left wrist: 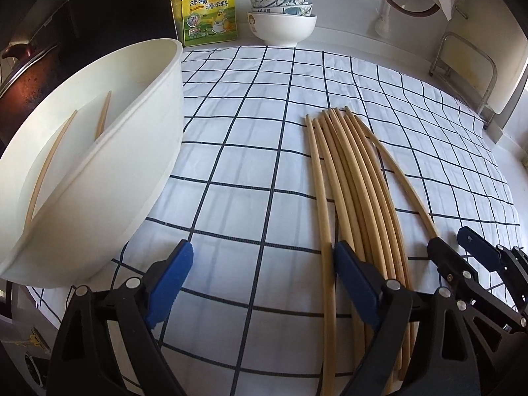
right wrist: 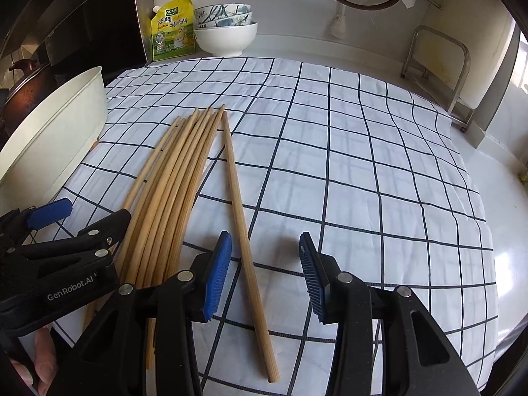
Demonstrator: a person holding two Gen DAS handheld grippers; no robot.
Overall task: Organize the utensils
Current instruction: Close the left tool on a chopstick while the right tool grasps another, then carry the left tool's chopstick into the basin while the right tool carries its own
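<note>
1. Chopsticks (left wrist: 359, 194) lie in a bunch on my checked cloth (left wrist: 250, 125), with their far tips close together.
2. One chopstick (right wrist: 246, 241) lies a little apart from the bunch, on its right side in my right view.
3. Two more chopsticks (left wrist: 49, 161) sit inside the big white tub (left wrist: 109, 151) at the left edge of the cloth.
4. My left gripper (left wrist: 264, 280) is wide open. Nothing is between its blue pads, only cloth. Its right finger sits over the near end of the bunch.
5. My right gripper (right wrist: 265, 274) is partly open and holds nothing. The lone chopstick runs between its fingers, close to the left pad, and I cannot tell if they touch.
6. At the back stand stacked bowls (left wrist: 282, 13) and a yellow pouch (left wrist: 208, 11).
</note>
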